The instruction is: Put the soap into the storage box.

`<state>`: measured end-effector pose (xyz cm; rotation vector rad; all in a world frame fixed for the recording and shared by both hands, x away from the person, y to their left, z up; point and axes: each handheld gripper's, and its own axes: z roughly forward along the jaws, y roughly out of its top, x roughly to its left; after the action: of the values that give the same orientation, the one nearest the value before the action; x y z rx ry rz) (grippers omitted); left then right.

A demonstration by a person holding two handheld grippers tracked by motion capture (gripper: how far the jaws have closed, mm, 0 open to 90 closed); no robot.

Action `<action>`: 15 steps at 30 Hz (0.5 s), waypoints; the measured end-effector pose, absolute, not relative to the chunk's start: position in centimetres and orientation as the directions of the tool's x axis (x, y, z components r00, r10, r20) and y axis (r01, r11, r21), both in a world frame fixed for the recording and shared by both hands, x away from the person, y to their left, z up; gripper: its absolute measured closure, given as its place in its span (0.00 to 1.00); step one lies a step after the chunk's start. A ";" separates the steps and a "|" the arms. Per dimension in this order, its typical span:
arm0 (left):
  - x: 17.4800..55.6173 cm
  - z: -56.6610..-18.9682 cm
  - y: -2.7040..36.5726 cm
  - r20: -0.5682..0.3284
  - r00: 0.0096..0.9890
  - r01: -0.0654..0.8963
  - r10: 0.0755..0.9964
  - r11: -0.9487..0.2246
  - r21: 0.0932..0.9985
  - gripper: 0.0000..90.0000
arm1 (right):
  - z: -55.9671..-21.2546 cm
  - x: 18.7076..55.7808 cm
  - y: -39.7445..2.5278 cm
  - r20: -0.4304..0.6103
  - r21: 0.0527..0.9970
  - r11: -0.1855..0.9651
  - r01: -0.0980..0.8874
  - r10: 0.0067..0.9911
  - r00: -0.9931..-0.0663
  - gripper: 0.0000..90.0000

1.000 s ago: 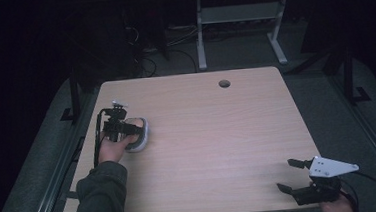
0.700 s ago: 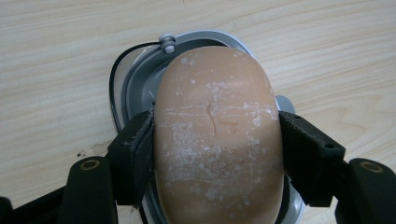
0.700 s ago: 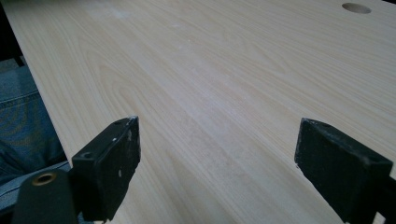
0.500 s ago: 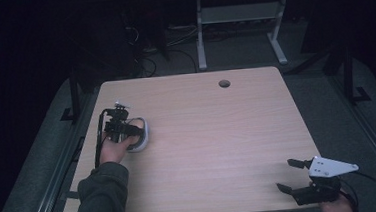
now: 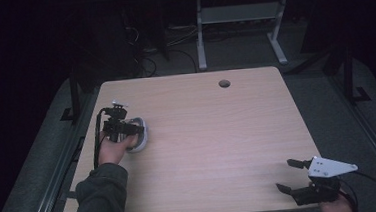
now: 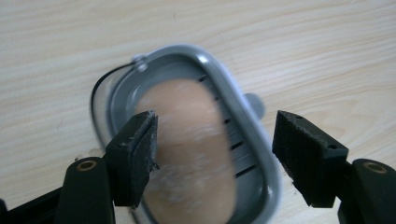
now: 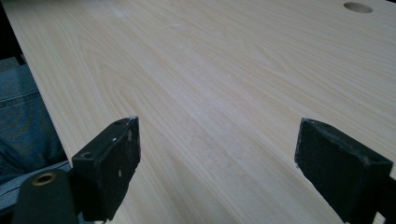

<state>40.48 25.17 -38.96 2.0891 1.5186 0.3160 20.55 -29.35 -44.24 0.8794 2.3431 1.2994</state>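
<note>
A grey oval soap dish (image 5: 139, 135) lies near the table's left edge with a tan bar of soap (image 6: 191, 149) in it. My left gripper (image 5: 126, 129) hovers right over the dish, pointing down. In the left gripper view it (image 6: 217, 135) stands open, one pad over the soap and the other past the dish's rim (image 6: 243, 107); the picture is slightly blurred. My right gripper (image 5: 285, 174) rests open near the front right corner, above bare wood (image 7: 217, 144), with nothing between its fingers.
The wooden table (image 5: 218, 134) has a round cable hole (image 5: 224, 83) at the back. A metal frame (image 5: 240, 17) and cables stand on the dark floor behind. The person's jeans (image 7: 18, 116) show beside the table's front edge.
</note>
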 end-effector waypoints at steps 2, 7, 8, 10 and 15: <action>40.3 -38.7 25.1 -0.130 0.351 0.803 0.927 -0.226 0.551 0.34 | -44.2 20.6 -29.3 0.018 0.844 0.397 0.360 0.650 -0.759 0.15; 40.0 -38.4 25.0 -0.128 0.367 0.790 0.922 -0.236 0.566 0.33 | -44.2 20.6 -29.3 0.017 0.843 0.400 0.360 0.649 -0.761 0.15; 39.8 -38.2 24.9 -0.134 0.372 0.784 0.918 -0.234 0.576 0.33 | -44.2 20.6 -29.3 0.018 0.843 0.399 0.361 0.650 -0.760 0.15; 39.5 -37.9 24.8 -0.144 0.393 0.771 0.908 -0.240 0.590 0.33 | -44.3 20.6 -29.3 0.017 0.842 0.401 0.361 0.649 -0.761 0.15; 39.0 -37.6 24.5 -0.157 0.419 0.758 0.894 -0.249 0.603 0.33 | -44.3 20.6 -29.3 0.017 0.842 0.401 0.362 0.650 -0.760 0.15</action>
<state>39.03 24.51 -37.57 2.0657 1.3927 0.2889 20.61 -29.26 -44.27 0.8798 2.3488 1.2931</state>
